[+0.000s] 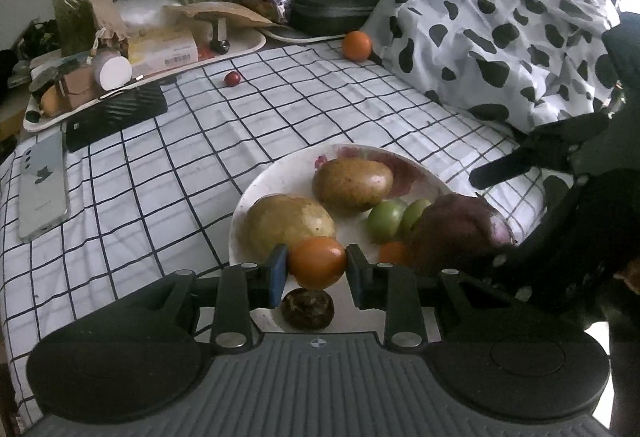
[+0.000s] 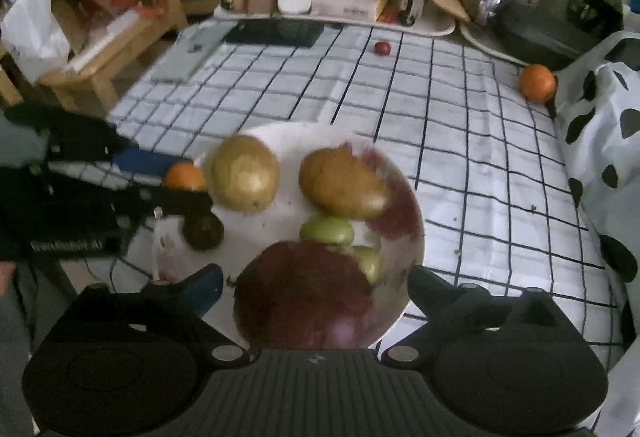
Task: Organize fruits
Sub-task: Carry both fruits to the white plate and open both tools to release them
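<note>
While fruit gathers on one plate: placing step in hand
Left claw [image 1: 317, 269]: pinching a small orange fruit [image 1: 317, 263] between its pads, held over the near rim of the white plate [image 1: 280, 177], above a dark round fruit [image 1: 307, 309]
Right claw [image 2: 316, 287]: spread wide around a dark red fruit [image 2: 304, 293] at the plate's edge, not gripping as far as I can tell
Plate load: two brown fruits, two green ones
Strays: an orange [image 1: 356, 45] beside the spotted bedding, a small red fruit [image 1: 232, 78] on the checked sheet, both well apart from the plate
Next move, my guess: lower into a bare spot, release gently so nothing rolls, then fetch the strays
</note>
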The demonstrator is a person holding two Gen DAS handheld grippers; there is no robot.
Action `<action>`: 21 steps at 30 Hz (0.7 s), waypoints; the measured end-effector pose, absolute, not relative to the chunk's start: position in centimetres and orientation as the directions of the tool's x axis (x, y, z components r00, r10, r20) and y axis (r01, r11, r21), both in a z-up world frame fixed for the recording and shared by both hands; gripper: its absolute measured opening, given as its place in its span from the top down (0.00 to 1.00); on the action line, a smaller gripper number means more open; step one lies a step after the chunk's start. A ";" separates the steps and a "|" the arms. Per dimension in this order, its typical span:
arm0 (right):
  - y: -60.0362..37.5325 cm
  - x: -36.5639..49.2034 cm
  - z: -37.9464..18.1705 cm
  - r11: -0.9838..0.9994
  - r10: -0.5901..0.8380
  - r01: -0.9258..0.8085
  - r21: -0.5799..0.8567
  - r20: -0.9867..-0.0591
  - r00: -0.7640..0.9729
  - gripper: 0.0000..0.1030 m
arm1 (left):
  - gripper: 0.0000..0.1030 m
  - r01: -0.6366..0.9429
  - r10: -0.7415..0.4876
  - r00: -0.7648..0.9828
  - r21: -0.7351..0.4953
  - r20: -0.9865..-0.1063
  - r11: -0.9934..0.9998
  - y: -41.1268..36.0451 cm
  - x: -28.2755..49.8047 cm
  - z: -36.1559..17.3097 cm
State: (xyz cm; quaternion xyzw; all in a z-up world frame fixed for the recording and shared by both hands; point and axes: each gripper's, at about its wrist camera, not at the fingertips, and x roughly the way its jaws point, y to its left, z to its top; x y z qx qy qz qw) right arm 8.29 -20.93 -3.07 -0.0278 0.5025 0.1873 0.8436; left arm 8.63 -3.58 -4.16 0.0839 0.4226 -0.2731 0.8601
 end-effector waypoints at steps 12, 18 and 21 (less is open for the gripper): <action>-23.2 8.9 -1.9 0.954 0.277 -0.239 0.181 -0.837 0.471 0.03 | 0.71 0.575 -0.408 0.444 -0.096 -0.798 0.812 -4.2 8.6 -4.7; -24.2 9.1 -1.3 0.962 0.266 -0.191 0.194 -0.819 0.509 0.03 | 0.70 0.597 -0.409 0.447 -0.074 -0.796 0.798 -4.9 8.2 -4.9; -24.7 9.2 -1.0 0.967 0.255 -0.162 0.199 -0.810 0.528 0.03 | 0.70 0.597 -0.421 0.465 -0.076 -0.778 0.799 -5.2 8.1 -4.7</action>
